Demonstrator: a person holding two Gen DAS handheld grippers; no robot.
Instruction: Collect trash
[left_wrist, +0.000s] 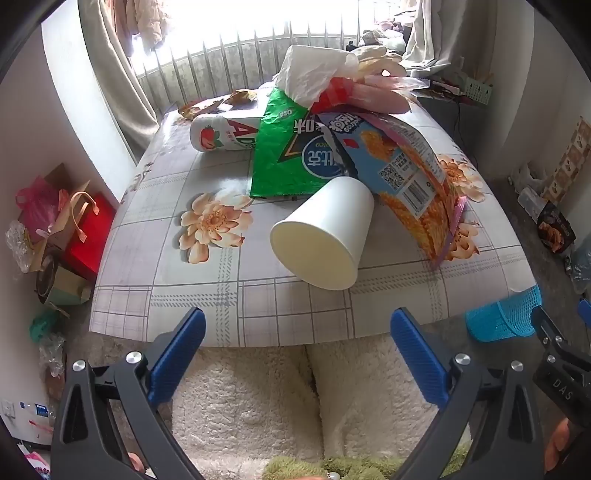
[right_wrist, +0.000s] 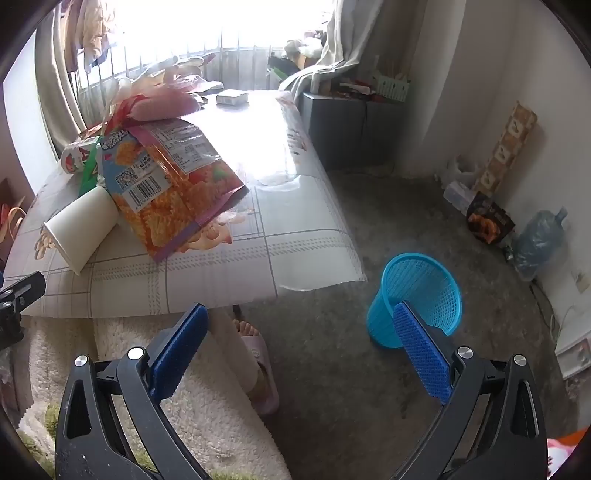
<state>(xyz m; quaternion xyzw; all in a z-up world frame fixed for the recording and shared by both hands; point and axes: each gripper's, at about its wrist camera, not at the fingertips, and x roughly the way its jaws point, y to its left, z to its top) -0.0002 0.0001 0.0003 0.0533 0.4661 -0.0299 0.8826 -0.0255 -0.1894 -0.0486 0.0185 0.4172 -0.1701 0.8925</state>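
**Waiting trash pile, both grippers spread and empty**

Lying on its side at the near edge of the heap, the white paper cup (left_wrist: 325, 236) points its open mouth toward the left gripper (left_wrist: 297, 354), which hovers short of the table edge with its blue-padded fingers (left_wrist: 177, 354) spread wide and nothing between them. That makes the cup the likeliest first pick, in my judgement, since it is nearest and nothing pins its rim. As far as the mouth shows, the cup holds nothing.

Behind the cup, its base is tucked under the orange-and-blue foil snack bag (left_wrist: 410, 173), which leans across it, and a crumpled green foil wrapper (left_wrist: 284, 155) lies flat just beyond. Farther back from the cup rest a white strawberry-print drink bottle (left_wrist: 221, 133) on its side, a wad of white tissue (left_wrist: 310, 70) and pinkish plastic film (left_wrist: 373, 92) crowning the heap. All of it sits on the floral plaid tablecloth (left_wrist: 184, 288).

Off to the cup's right and down on the grey floor stands the blue mesh plastic wastebasket (right_wrist: 417, 299), upright, and what shows of its inside appears empty. The right gripper (right_wrist: 301, 347) hangs over the floor near it, jaws likewise released and holding nothing, probably placed to steady or receive.
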